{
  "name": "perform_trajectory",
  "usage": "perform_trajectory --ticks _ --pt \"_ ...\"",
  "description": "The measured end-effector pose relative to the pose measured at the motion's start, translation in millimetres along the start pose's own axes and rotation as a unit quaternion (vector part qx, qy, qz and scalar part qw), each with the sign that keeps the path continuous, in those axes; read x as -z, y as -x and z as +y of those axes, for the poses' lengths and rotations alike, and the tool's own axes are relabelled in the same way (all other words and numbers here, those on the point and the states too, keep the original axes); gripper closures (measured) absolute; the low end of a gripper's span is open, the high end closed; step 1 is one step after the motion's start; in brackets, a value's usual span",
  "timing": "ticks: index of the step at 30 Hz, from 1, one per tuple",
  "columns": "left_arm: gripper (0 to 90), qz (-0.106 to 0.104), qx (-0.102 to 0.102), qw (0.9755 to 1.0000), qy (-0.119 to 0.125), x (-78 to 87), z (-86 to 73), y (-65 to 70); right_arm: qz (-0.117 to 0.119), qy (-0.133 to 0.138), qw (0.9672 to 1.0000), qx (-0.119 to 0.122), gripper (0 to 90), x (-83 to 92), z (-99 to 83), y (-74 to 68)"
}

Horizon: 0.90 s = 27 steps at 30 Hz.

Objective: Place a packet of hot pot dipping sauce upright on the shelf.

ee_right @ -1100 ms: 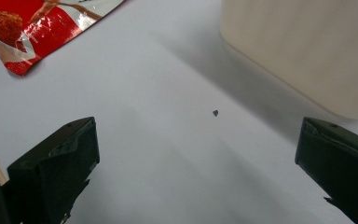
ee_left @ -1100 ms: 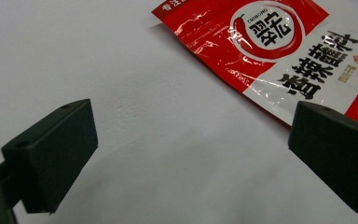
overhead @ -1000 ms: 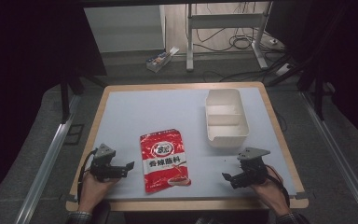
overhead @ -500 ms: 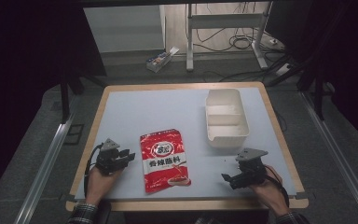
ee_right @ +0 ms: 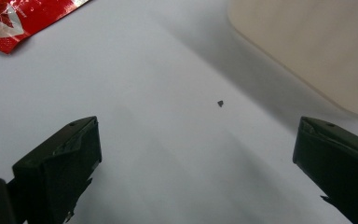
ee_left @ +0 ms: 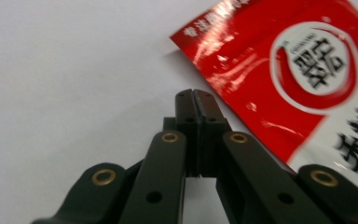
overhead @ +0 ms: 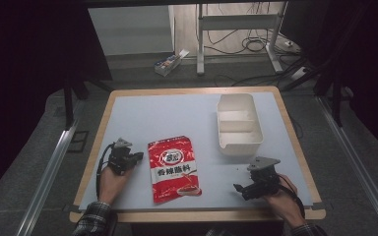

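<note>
Lying flat left of the white divided box (overhead: 238,124), the red seasoning packet (overhead: 173,168) sat untouched; left gripper (overhead: 137,156) just beside its left edge, jaws just closed empty; right gripper (overhead: 237,187) below the box, jaws wide apart.

In the left gripper view the red seasoning pouch (ee_left: 284,79) runs off the top and right edges, and its large black characters at the right edge are blurred past reading. In the right gripper view just a torn-looking red corner of that pouch (ee_right: 23,18) shows at the top left, and the cream box (ee_right: 317,46) is cut off at the top right, soft and out of focus. A tiny dark speck (ee_right: 220,103) lies on the table; what it is cannot be told.
</note>
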<state>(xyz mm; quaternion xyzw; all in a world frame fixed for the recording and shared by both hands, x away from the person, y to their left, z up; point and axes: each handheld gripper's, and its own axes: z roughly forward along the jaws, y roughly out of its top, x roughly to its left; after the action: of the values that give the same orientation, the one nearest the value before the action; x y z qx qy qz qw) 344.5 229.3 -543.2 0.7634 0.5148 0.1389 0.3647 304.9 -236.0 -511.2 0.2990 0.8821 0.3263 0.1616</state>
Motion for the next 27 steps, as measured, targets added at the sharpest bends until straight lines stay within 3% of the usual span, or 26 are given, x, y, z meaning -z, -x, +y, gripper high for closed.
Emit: perform_trajectory --ticks 5,12,18,27 --pt "89.6 0.015 -0.006 0.9998 -0.007 -10.1 8.6 3.9 0.000 -0.002 1.0000 -0.001 1.0 -0.8 -0.1 -0.4" --pt "89.7 -0.002 0.008 0.9999 -0.010 -18.0 15.6 7.0 -0.001 -0.006 1.0000 0.003 1.1 -2.1 0.2 -0.9" --pt "89.7 -0.008 -0.010 0.9998 -0.015 -28.6 25.5 21.3 -0.002 -0.008 1.0000 0.004 1.3 -2.8 -0.1 -1.4" --pt "89.8 -0.031 -0.021 0.9991 -0.020 -35.2 30.3 29.5 -0.004 -0.011 0.9999 0.012 1.5 -3.5 -0.1 -2.0"
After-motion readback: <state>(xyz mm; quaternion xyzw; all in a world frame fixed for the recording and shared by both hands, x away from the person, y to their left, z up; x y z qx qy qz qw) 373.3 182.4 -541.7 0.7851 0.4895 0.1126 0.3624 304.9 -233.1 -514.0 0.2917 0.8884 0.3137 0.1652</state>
